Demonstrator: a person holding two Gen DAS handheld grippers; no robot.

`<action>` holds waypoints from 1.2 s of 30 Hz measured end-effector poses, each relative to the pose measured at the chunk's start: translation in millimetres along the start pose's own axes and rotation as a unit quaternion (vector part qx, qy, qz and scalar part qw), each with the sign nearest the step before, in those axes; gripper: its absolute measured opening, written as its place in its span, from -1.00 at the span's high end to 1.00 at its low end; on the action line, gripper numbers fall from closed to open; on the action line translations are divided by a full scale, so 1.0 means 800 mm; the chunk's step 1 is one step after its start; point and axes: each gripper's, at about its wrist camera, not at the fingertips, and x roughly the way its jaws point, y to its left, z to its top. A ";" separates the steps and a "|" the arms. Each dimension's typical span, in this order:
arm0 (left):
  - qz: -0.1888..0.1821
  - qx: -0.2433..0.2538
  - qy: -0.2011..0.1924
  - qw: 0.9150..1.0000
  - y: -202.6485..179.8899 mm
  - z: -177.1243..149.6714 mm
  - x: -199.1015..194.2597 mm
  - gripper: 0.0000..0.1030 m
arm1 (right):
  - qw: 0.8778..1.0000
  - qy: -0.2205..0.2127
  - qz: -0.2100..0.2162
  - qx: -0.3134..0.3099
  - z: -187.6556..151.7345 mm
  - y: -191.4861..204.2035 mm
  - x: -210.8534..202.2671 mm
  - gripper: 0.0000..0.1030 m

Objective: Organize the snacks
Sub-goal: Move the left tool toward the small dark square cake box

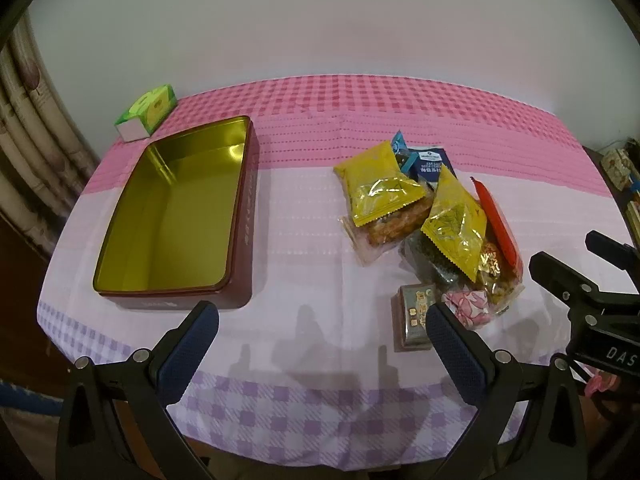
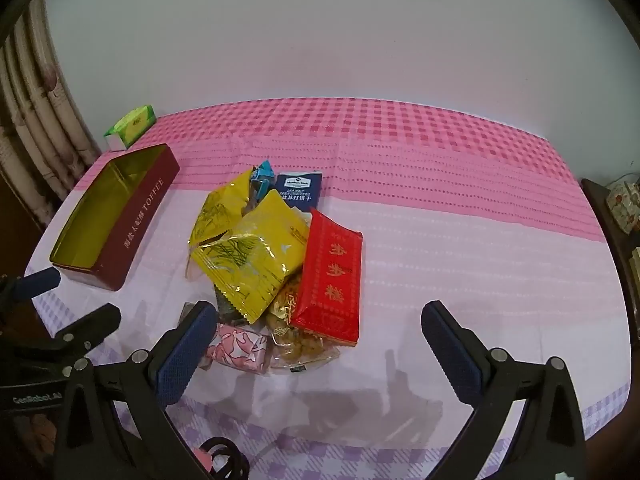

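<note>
A dark red toffee tin [image 1: 240, 240] [image 2: 136, 224] with a gold inside lies open with nothing in it on the table's left. To its right is a heap of snacks: two yellow packets [image 1: 380, 182] [image 2: 256, 256], a red packet [image 2: 332, 276] [image 1: 498, 224], a navy packet [image 2: 300, 192], a pink wrapped sweet [image 2: 238, 346] [image 1: 470, 308] and a grey-gold bar [image 1: 416, 316]. My left gripper [image 1: 322, 328] hangs open over bare cloth between tin and heap. My right gripper [image 2: 320, 332] hangs open above the heap's near edge, its jaws apart from the packets.
A green tissue box [image 1: 148, 114] [image 2: 130, 126] stands at the back left corner. The pink and lilac checked tablecloth [image 1: 320, 412] covers the table, whose front edge lies just below both grippers. A curtain [image 1: 28, 152] hangs at the left, cluttered shelves [image 2: 624, 208] at the right.
</note>
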 end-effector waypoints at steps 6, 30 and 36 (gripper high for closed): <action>-0.001 0.011 0.002 1.000 -0.004 0.000 0.001 -0.99 | 1.000 0.003 0.004 0.002 -0.001 -0.002 0.002 -0.98; 0.004 0.020 0.029 0.999 -0.007 -0.002 0.019 -0.99 | 1.000 0.005 0.001 0.003 -0.001 -0.007 0.002 -0.98; 0.002 0.024 0.036 0.999 -0.009 -0.005 0.022 -0.99 | 1.000 0.007 0.000 0.001 0.000 -0.007 0.003 -0.97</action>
